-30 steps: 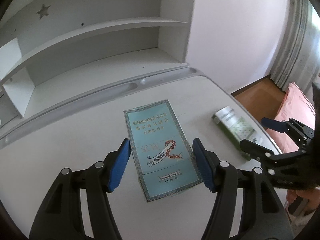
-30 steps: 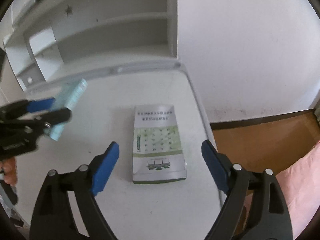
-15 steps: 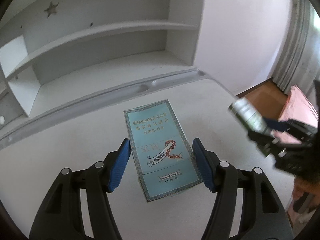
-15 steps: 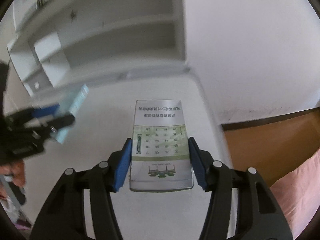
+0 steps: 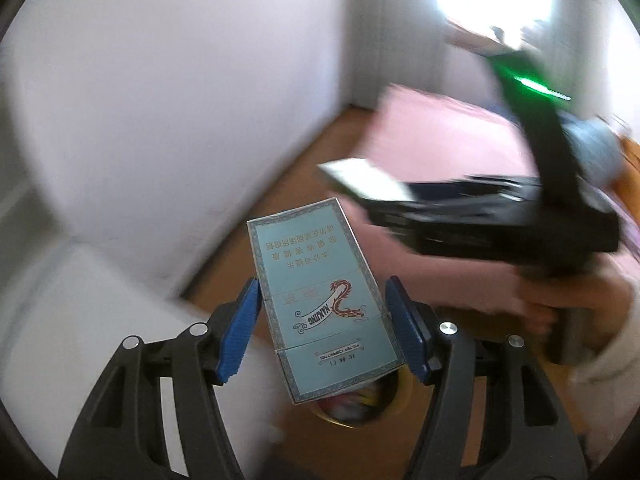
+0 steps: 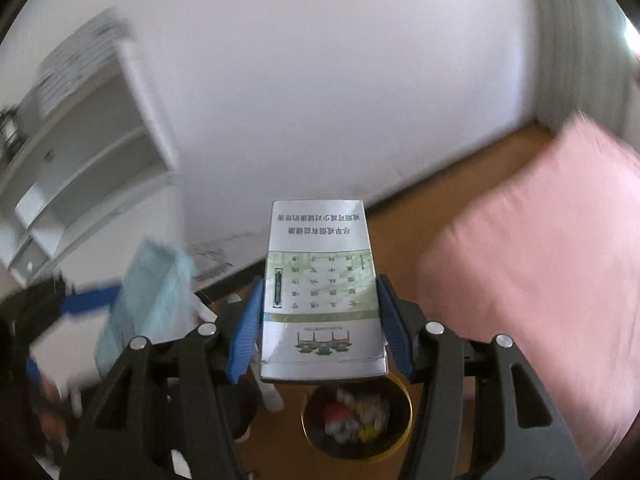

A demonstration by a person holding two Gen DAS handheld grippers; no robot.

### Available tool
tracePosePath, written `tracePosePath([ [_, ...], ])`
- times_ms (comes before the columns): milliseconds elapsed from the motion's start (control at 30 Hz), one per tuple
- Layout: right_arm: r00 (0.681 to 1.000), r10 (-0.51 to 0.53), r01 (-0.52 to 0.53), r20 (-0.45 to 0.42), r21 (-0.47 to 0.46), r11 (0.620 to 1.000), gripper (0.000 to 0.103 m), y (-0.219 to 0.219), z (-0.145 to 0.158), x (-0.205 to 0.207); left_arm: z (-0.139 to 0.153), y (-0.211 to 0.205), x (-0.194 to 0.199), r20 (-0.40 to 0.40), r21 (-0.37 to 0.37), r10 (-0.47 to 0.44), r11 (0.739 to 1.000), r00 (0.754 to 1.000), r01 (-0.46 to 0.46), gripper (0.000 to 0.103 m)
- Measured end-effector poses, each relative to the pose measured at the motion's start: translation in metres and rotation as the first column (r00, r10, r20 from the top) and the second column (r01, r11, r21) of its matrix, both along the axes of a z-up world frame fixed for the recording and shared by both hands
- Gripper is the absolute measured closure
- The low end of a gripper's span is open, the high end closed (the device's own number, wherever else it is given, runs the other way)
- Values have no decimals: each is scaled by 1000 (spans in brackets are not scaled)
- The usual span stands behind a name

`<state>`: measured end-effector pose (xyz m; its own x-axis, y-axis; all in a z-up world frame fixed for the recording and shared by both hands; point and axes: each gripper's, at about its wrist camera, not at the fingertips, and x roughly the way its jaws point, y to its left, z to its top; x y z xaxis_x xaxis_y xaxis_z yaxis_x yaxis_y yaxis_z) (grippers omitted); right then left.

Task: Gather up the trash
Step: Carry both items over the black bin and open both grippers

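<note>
My left gripper (image 5: 325, 320) is shut on a light blue cigarette pack (image 5: 316, 288) with a red dragon, held in the air past the desk edge. My right gripper (image 6: 318, 322) is shut on a white and green cigarette pack (image 6: 320, 280). Below both packs a yellow-rimmed trash bin (image 6: 402, 436) with mixed rubbish stands on the wooden floor; in the left wrist view only part of the bin (image 5: 400, 396) shows under the blue pack. The left wrist view shows the right gripper blurred at the right with its pack (image 5: 360, 178), and the right wrist view shows the blue pack (image 6: 148, 300) blurred at the left.
A white desk (image 5: 60, 340) with shelves (image 6: 92, 152) is at the left. A white wall (image 6: 320, 80) rises behind. A pink bed (image 6: 532, 248) fills the right side, with brown wooden floor (image 5: 256, 236) between it and the desk. A hand (image 5: 560, 300) grips the right gripper's handle.
Both grippers swung away from the desk top toward the floor and bed, carrying their packs. The right gripper closed on the white and green pack and lifted it off the desk.
</note>
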<state>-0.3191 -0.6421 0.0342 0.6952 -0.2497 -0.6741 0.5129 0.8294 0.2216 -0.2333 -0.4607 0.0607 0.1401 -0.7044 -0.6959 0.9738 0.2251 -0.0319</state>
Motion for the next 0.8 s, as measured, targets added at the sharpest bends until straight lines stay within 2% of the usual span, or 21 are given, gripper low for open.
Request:
tracePosePath([
  [33,999,-30,31,-17,39,999,48,-12,-17,-11,-14,-11,-12,-41,29,-39,999,998,40,41],
  [100,995,-76,85,-72,129,988,48,-35,-64,-26,-62,-34,-33,-120,122,-85,988,989,100,41],
  [200,978,-100,151,-181,294,944,48,-69,-149,-28,-150,-62,-40,-196,290,-62,950,979,118,41],
  [233,970,-101,175,-220,347,921,48,-77,-179,-25,-177,-70,-39,-200,343,-45,933,979,113,41],
  [267,958,-102,208,-267,407,890,48,-84,-215,-23,-219,-82,-32,-195,417,-14,904,981,96,41],
  [367,936,-82,272,-343,553,787,48,-87,-292,-24,-289,-100,-13,-181,536,56,843,982,50,41],
  [433,923,-66,306,-379,620,722,48,-82,-331,-26,-327,-107,5,-208,596,126,803,970,24,41],
  [467,917,-58,320,-394,645,694,48,-80,-347,-26,-336,-108,9,-217,609,142,793,966,20,41],
  [567,908,-58,349,-415,672,653,48,-80,-370,-32,-358,-111,27,-239,643,190,766,952,9,41],
  [800,906,-62,363,-420,692,624,48,-77,-384,-32,-367,-121,12,-261,652,190,758,947,28,41],
])
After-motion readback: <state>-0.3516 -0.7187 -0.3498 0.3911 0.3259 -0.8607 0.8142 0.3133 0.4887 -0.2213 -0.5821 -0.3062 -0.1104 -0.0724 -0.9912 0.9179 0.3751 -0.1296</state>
